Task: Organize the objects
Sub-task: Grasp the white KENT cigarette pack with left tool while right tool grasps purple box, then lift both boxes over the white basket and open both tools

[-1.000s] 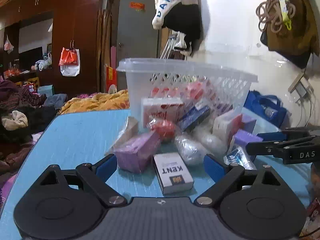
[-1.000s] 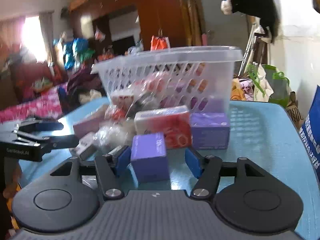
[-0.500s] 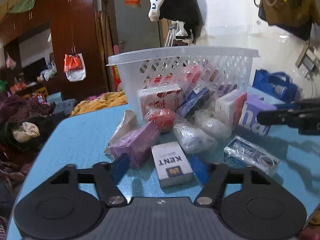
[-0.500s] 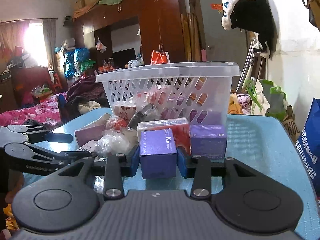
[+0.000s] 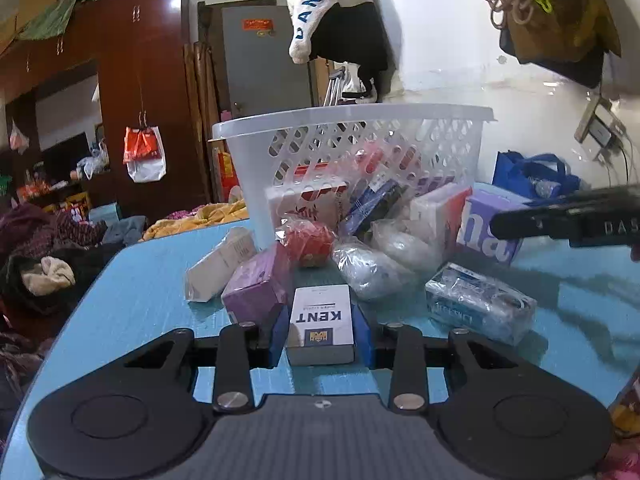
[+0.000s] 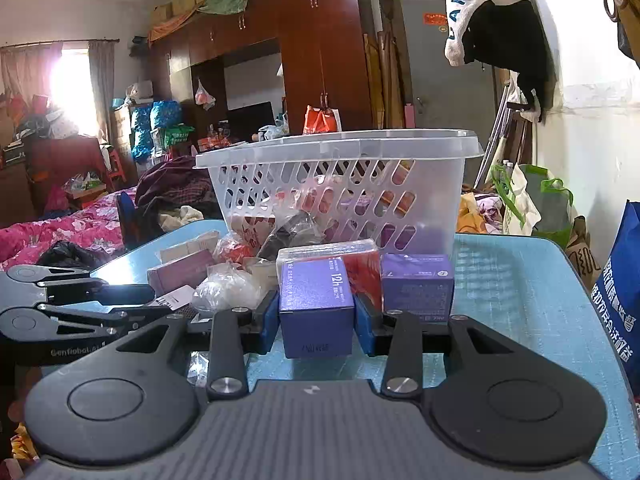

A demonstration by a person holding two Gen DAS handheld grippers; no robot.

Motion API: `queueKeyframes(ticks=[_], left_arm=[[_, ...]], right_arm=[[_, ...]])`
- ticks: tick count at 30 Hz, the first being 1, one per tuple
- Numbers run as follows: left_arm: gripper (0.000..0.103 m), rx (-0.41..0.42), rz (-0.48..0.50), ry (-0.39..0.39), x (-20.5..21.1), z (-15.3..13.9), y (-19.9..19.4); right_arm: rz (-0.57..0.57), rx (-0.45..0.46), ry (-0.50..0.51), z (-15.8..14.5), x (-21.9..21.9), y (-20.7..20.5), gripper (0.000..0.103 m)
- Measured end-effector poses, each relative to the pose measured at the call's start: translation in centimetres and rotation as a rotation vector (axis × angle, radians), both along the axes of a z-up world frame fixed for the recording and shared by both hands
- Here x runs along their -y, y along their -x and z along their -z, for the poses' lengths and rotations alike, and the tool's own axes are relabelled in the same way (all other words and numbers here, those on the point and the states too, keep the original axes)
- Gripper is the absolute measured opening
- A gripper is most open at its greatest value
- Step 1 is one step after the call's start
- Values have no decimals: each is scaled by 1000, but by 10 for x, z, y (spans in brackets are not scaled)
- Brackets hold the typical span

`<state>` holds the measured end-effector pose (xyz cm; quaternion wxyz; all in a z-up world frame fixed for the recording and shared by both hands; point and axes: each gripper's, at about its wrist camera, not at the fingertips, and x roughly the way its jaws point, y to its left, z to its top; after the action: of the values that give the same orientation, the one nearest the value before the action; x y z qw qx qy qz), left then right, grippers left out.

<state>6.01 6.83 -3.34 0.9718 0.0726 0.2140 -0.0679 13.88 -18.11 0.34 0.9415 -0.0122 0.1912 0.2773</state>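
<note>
Blue tabletop low in frame: left gripper has just clamped the Kent pack, right gripper already squeezing the purple box — both look basket-bound.

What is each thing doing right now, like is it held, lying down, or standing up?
Left gripper: jaws shut on the KENT pack.
KENT pack: lying flat on the table, gripped.
Right gripper: jaws shut on the purple box.
Purple box: upright, gripped.
Basket: upright, open-topped, packets inside.
Blue wrapped packet: lying loose on the table.
Red wrapped ball: resting against the pile.
</note>
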Motion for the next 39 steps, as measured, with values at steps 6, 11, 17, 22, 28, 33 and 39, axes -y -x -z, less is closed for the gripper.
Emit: queueKeyframes(ticks=[6, 11, 17, 22, 28, 33, 39], left_arm=[[42, -16, -6, -26, 4, 4, -2], [41, -15, 3, -1, 1, 4, -1], [41, 70, 21, 55, -7, -8, 15], [41, 141, 5, 76, -13, -19, 26], [41, 201, -7, 100, -21, -25, 31], [41, 244, -14, 130, -28, -29, 34], [41, 315, 5, 149, -32, -45, 37]], right_arm=[[-3, 0, 3, 0, 0, 0, 43], [-2, 5, 1, 0, 0, 1, 43], [4, 24, 0, 0, 0, 4, 43], [19, 61, -5, 0, 1, 9, 43], [50, 113, -19, -1, 3, 17, 43], [69, 146, -44, -3, 6, 21, 43], [30, 163, -121, -23, 18, 34, 43]])
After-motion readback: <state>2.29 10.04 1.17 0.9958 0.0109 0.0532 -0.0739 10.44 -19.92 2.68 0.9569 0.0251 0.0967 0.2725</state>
